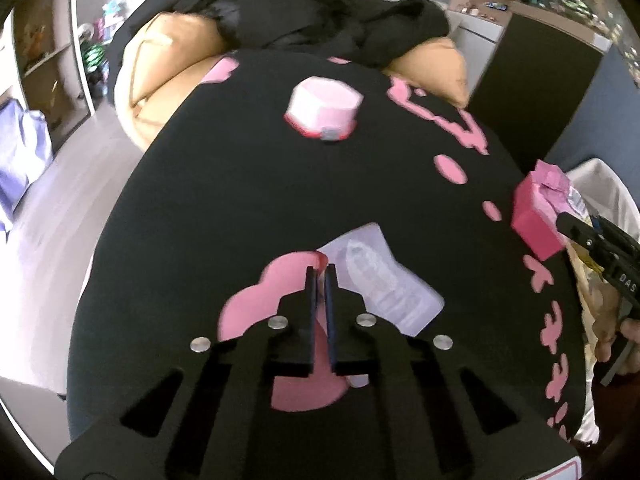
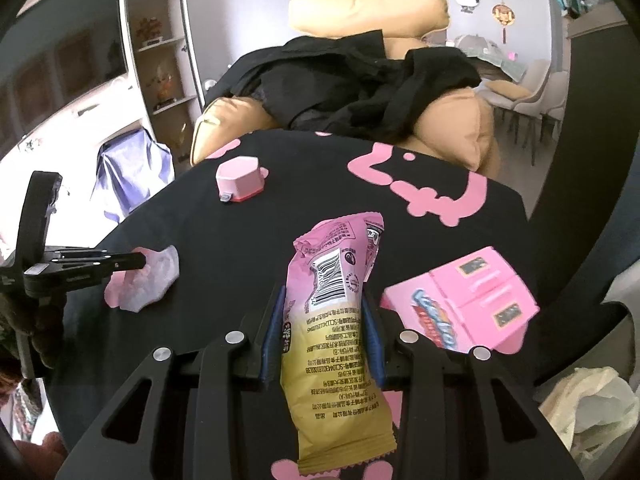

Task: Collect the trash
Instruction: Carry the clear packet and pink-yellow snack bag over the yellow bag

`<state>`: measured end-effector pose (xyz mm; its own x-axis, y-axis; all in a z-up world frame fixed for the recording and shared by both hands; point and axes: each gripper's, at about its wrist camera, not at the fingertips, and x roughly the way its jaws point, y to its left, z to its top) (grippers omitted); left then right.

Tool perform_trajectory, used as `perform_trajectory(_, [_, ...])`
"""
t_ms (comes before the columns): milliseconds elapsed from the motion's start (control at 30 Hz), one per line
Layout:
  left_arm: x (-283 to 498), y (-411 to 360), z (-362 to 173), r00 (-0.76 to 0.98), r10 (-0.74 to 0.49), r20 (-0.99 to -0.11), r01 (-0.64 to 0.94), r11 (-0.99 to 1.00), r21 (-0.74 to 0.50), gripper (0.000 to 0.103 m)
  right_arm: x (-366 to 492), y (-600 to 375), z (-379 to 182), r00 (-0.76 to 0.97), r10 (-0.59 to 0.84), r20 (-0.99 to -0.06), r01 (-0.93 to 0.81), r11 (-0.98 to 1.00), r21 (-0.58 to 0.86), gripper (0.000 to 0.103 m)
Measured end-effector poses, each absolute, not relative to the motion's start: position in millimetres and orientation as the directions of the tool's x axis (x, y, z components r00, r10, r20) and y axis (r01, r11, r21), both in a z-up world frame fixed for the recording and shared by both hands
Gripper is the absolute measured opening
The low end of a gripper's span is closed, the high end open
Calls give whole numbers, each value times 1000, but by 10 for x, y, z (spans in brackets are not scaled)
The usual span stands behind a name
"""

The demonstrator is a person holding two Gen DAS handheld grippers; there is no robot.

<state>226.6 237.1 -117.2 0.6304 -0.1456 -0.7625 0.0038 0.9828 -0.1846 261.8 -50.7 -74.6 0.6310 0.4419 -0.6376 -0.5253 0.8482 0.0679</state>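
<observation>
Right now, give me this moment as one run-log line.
left tongs: shut at clear plastic tray | right tongs: shut on snack wrapper | pink box: on table

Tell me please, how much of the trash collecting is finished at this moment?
Done: a lined bin beside the table already holds crumpled paper. In hand: the right tongs grip a pink-and-yellow snack wrapper; the left tongs are shut at the edge of a clear plastic package. Left on the table: a pink carton and a small pink container.
</observation>
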Motion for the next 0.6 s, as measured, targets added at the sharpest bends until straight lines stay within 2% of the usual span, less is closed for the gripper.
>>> perform_trajectory(267, [2200, 1924, -528, 722, -215, -658, 110, 974, -197, 1, 2394, -961, -380, 707, 441, -553, -493, 868, 62, 34])
perform_trajectory(600, [2200, 845, 321, 758, -413, -505, 325, 910, -256, 1, 1932, -1791, 75, 835, 345, -428, -383, 924, -3, 34])
